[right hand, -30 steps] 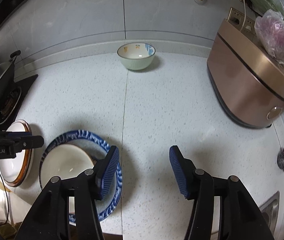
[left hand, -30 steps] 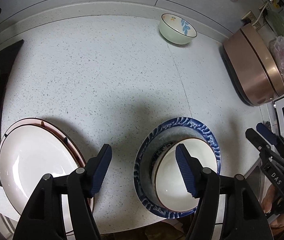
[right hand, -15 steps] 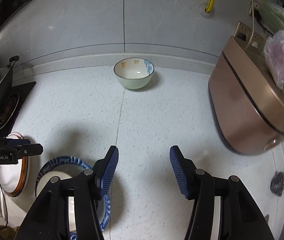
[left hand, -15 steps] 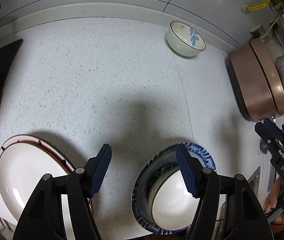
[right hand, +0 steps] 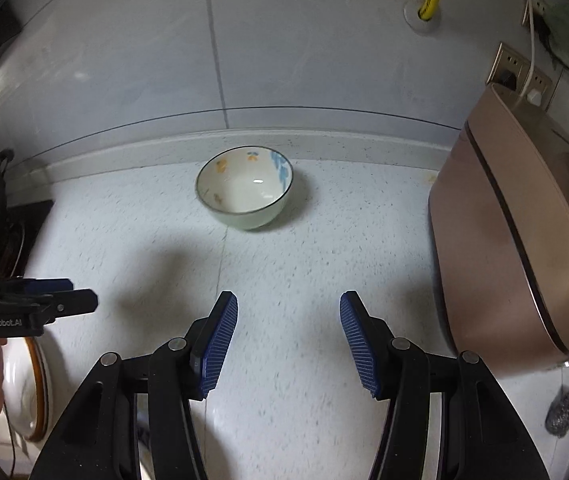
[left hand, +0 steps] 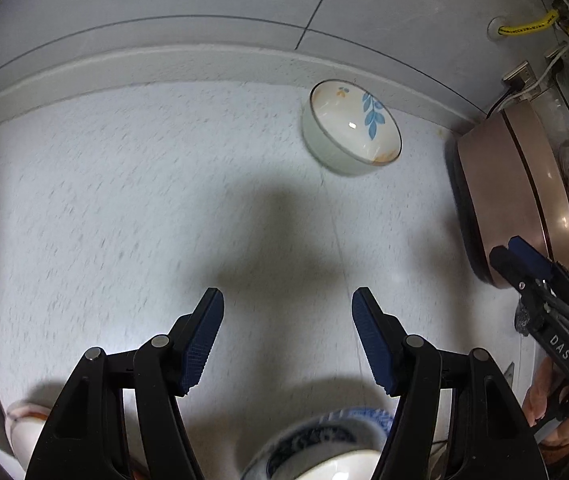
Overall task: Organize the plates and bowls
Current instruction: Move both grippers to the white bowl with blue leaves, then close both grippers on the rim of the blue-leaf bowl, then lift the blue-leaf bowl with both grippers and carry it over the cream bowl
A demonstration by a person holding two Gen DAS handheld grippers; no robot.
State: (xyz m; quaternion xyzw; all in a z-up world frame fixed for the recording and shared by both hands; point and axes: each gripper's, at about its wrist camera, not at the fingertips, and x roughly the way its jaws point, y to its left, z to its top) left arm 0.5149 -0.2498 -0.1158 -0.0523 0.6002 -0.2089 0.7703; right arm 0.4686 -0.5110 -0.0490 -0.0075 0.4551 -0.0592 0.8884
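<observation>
Your left gripper and right gripper both hover with jaws apart and empty over the speckled desk. The floral bowl sits upright near the desk's back edge, left of the rice cooker.

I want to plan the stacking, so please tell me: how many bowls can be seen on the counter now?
2. A floral bowl stands alone near the back wall. A white bowl sits in the blue-patterned plate at the front edge, mostly cut off by the frame. Others may be hidden out of view.
</observation>
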